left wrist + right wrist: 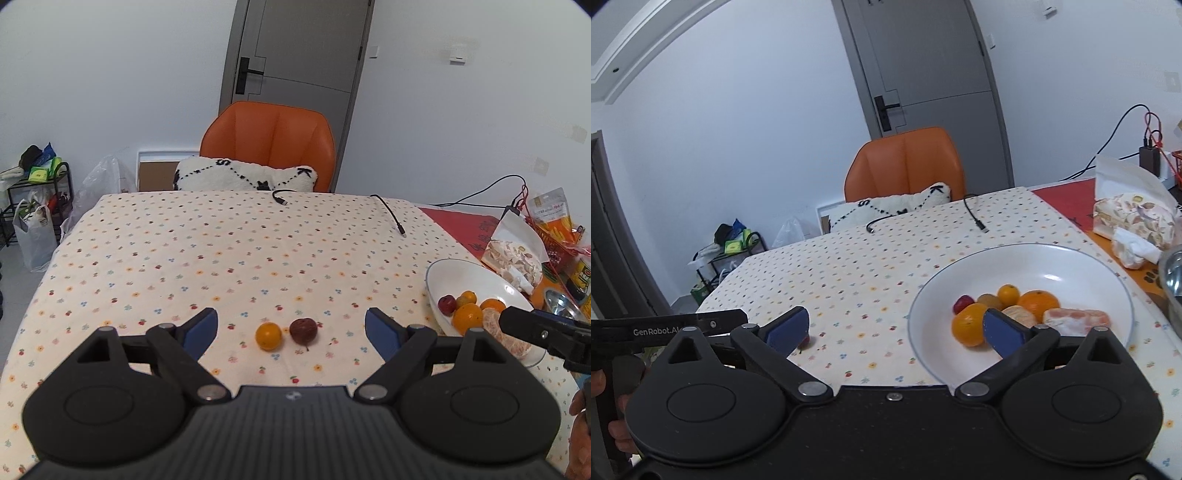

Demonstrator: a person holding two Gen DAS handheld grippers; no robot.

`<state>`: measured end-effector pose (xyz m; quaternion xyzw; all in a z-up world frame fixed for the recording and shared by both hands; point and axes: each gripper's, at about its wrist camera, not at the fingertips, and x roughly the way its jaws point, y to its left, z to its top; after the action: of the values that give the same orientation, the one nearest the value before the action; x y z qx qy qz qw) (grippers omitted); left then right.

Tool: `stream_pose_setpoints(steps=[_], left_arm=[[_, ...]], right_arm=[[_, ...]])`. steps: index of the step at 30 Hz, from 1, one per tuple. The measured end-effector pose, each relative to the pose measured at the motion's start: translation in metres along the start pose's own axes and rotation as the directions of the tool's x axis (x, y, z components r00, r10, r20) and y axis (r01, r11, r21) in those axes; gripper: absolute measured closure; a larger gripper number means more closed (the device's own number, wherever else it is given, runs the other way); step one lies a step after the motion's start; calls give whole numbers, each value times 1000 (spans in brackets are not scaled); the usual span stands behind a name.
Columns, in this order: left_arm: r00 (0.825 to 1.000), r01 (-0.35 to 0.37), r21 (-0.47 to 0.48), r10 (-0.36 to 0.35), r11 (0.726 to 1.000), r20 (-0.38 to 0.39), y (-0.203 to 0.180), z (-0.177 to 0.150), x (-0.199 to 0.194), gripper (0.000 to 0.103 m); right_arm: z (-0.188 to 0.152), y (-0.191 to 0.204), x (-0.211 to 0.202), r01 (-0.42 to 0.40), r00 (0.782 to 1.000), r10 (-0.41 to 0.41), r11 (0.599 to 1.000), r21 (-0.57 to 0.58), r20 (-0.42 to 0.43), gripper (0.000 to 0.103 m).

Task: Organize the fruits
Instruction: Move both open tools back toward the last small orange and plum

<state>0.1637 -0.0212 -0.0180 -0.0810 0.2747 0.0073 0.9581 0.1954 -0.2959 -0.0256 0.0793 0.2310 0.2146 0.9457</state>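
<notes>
Spotted cloth is covering the worktop [221, 251], leaving wide bare room left of the white plate [461, 275] out to the cloth's left edge. Left of the plate, the left hand-held gripper [291, 328] is hanging wide open and empty, with one small orange [268, 335] and one dark brown fruit [303, 330] lying between its fingers. The right hand-held gripper [897, 330] is hovering open over the plate's near-left rim, gripping nothing; about six fruits are sitting in the plate.

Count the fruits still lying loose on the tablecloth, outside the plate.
2: a small orange fruit and a dark red fruit beside it, between the open left tongs. Others may hide behind the tongs.
</notes>
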Motion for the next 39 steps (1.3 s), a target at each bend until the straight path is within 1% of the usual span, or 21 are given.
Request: stream_pose_setpoints(steps=[8,13,23,26,29,31,32,34,35,37,39], left_arm=[[1000,-22,-10,22,1000,-4,13,-2,-1,17],[1000,-9,-33,9,999,-25,19,-5,2,18],[999,-31,-46,30,998,-15,26,-11,6,18],[999,-31,-59,30,998,-19,28,-13,11,19],[999,-26,-78,23,997,-29,30,-15,17,22],[999,-21,-82,19,996,-30,30,-17,20,27],[999,-19,-81,16,997,-31,30,-17,22,28],[999,-15,-81,12,997,-36,29,-18,26,35],[999,-13,-82,10,997,-39,29,-18,28,37],[999,-10,-85,7,996,-45,29,-19,32,42],[999,-5,-85,2,996,-46,28,-20,36,44]], right_arm=[[-3,17,10,-22,1000,22,1000,-4,-12,0],[-4,27,17,-43,999,42,999,-20,-20,0],[-8,45,34,-73,997,71,996,-50,-37,0],[-9,47,40,-81,996,78,996,-48,-50,3],[-11,49,48,-81,995,78,995,-49,-65,10],[-11,49,53,-86,993,82,995,-46,-83,19],[-12,49,55,-89,992,85,995,-44,-90,20],[-14,50,59,-97,991,92,994,-42,-100,26],[-14,51,61,-102,990,97,994,-43,-105,27],[-15,52,66,-108,988,102,993,-45,-117,35],[-16,52,71,-114,985,108,993,-41,-133,42]])
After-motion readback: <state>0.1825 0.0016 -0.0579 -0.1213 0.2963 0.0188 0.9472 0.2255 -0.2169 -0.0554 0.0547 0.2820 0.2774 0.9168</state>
